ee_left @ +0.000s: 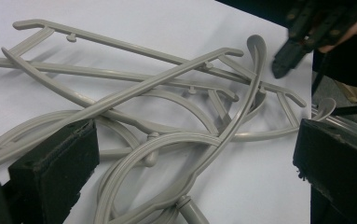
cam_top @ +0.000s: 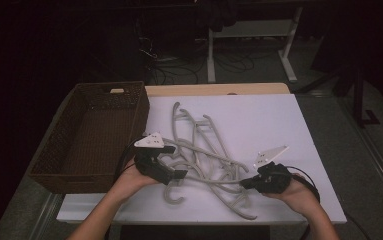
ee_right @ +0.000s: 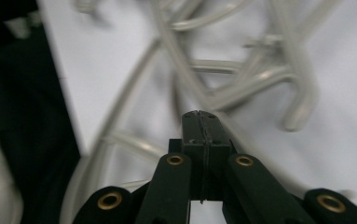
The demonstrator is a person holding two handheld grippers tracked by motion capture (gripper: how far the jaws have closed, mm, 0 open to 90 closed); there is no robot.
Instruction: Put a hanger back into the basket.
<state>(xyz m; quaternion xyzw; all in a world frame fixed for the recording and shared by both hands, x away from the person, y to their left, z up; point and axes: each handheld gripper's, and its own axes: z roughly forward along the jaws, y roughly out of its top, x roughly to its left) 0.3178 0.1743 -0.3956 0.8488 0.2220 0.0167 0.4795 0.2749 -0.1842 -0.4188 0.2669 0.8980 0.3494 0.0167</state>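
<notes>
A tangled pile of several grey plastic hangers (cam_top: 202, 154) lies in the middle of the white table top (cam_top: 271, 122). My left gripper (cam_top: 173, 173) is at the pile's left side, open wide. In the left gripper view its jaws stand either side of the hangers (ee_left: 167, 88), pads apart from them. My right gripper (cam_top: 244, 183) is at the pile's right front, pointing left at a hanger bar. In the right gripper view the right gripper (ee_right: 202, 117) is shut, pads pressed together with nothing seen between them; blurred hangers (ee_right: 260, 79) lie just beyond.
A brown wicker basket (cam_top: 140, 111) with nothing in it stands at the table's left edge, close behind the left gripper. The right gripper (ee_left: 302, 39) appears at the top right of the left gripper view. Bare white surface lies right of the pile. Desk legs and cables stand behind the table.
</notes>
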